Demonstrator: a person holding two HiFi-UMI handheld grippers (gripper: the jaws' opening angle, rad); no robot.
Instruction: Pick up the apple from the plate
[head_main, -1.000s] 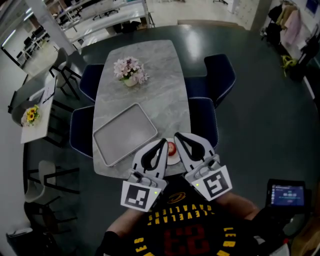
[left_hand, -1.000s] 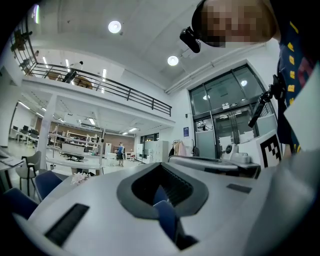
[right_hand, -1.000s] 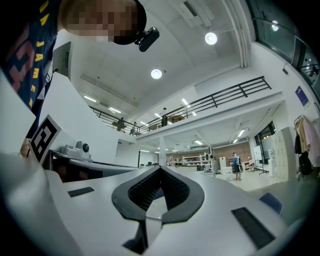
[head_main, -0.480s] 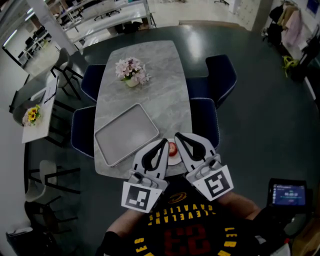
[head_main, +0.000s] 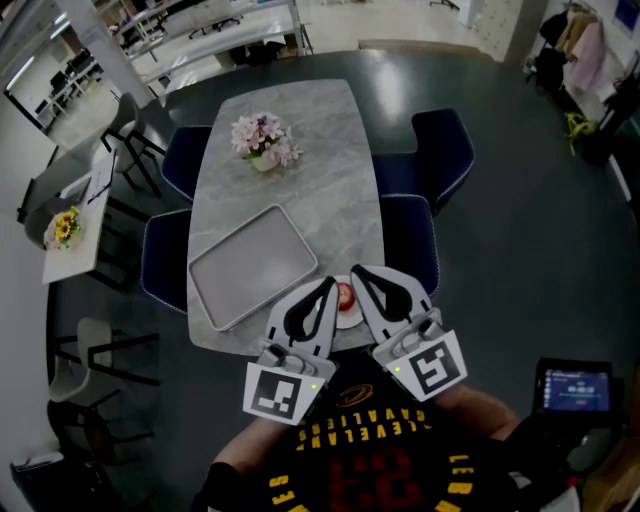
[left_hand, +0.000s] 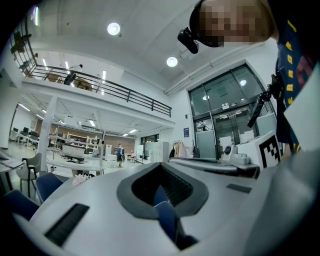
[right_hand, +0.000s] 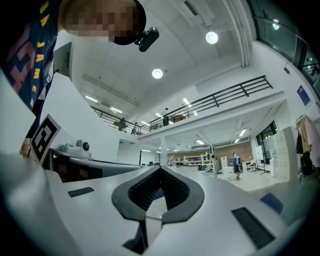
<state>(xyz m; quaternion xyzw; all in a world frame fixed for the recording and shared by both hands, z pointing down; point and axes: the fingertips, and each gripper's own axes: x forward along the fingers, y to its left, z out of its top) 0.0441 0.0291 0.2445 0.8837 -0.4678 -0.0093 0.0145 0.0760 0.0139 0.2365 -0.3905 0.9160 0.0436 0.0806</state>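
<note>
Head view: the red apple (head_main: 344, 295) sits on a small white plate (head_main: 347, 320) at the marble table's (head_main: 330, 160) near edge, showing between the left gripper (head_main: 327, 287) and right gripper (head_main: 356, 273); a metal tray (head_main: 252, 268) lies to the left.
Left gripper view: jaws pressed together, empty.
Right gripper view: jaws likewise together, empty.

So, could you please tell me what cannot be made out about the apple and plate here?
Plate: head view, mostly covered by the left gripper and right gripper; only a sliver shows.
Apple: head view, too small to show its stem or surface.
Apple and plate: absent from both gripper views, which aim out over the room.
Table near edge: head view, hidden behind the grippers.
</note>
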